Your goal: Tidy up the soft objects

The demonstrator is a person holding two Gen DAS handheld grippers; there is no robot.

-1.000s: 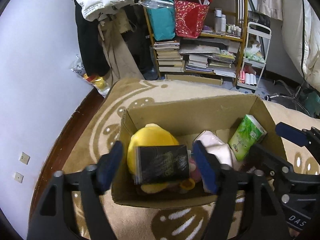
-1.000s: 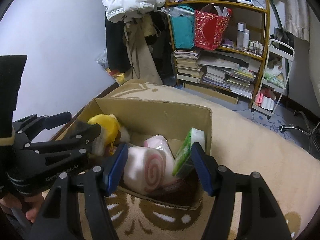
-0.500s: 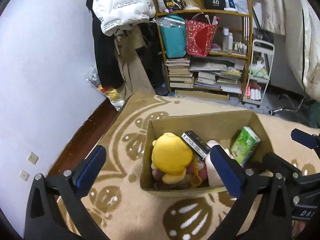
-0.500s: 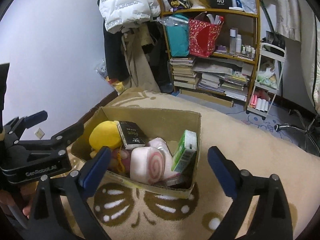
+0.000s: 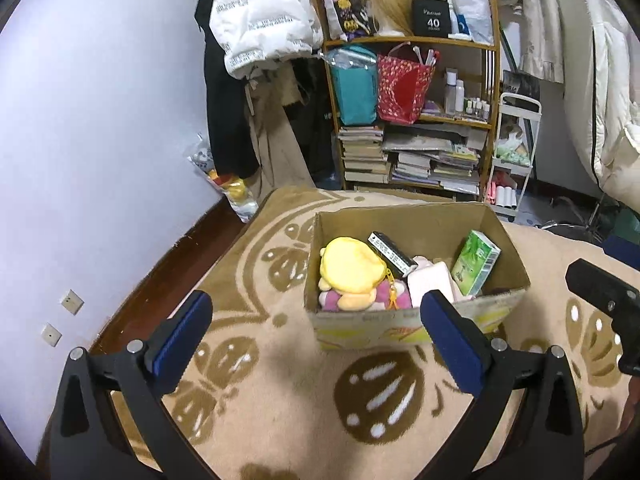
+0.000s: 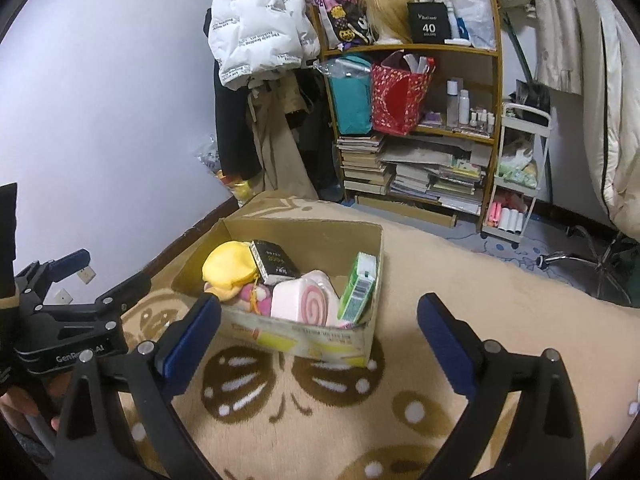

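A cardboard box (image 5: 412, 326) stands on the tan rug; it also shows in the right wrist view (image 6: 308, 340). Inside lie a yellow plush toy (image 5: 352, 270), a black packet (image 5: 390, 254) leaning on it, a pink swirl roll cushion (image 6: 302, 302) and a green tissue pack (image 5: 476, 262) standing at the right wall. My left gripper (image 5: 316, 336) is open and empty, held back from the box's near side. My right gripper (image 6: 318, 340) is open and empty, also on the near side. The left gripper shows in the right wrist view (image 6: 80, 308).
A wooden bookshelf (image 5: 416, 92) with books and bags stands behind the box. Coats (image 5: 260, 28) hang at the wall to its left. A white cart (image 5: 512, 152) and chair legs (image 6: 592, 264) are at the right. The patterned rug (image 5: 280, 380) spreads around the box.
My left gripper opened and let go of the black packet, which now leans on the yellow plush in the box. Both grippers drew back and up from the box and opened wide.
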